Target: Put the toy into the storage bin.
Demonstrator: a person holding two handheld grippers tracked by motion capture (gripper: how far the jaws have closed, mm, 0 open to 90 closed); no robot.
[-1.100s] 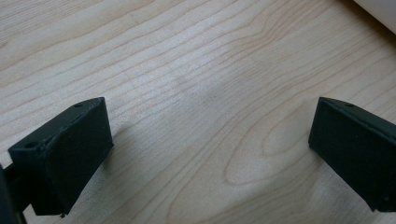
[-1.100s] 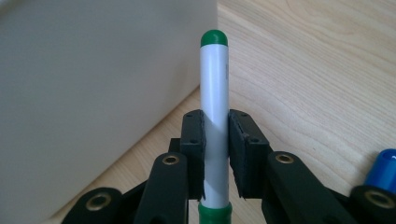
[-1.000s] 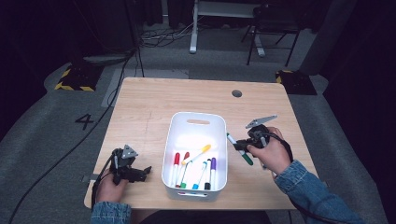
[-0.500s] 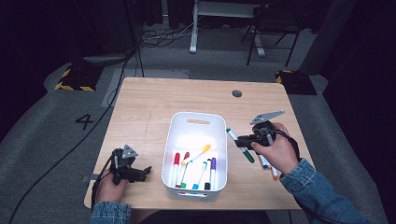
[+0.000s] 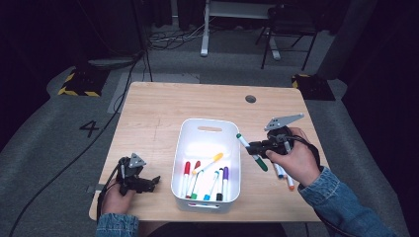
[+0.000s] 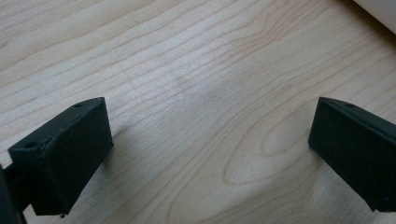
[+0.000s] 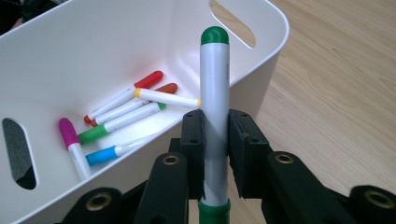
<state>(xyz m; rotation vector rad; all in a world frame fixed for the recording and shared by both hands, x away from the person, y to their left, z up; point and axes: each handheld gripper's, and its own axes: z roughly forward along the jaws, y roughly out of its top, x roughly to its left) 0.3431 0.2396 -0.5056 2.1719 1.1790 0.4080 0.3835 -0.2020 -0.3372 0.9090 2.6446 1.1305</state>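
My right gripper [image 5: 255, 147] is shut on a white marker with green ends [image 5: 251, 151], held in the air just right of the white bin [image 5: 189, 133]. In the right gripper view the green marker [image 7: 215, 102] stands upright between the two pads, with the bin [image 7: 261, 42] behind it. Several markers [image 5: 205, 177] lie in the bin's near end: red, orange, yellow, green, blue and purple. My left gripper [image 5: 154, 181] rests open on the table's front left corner; its jaws [image 6: 210, 154] stand wide over bare wood.
Two more markers [image 5: 285, 175] lie on the wooden table [image 5: 158, 113] under the right hand. A dark round grommet [image 5: 250, 98] sits near the table's far edge. Beyond the table are a grey floor, cables and chair legs.
The right gripper has risen with the green marker and shifted a little toward the bin. The left gripper has stayed where it was.
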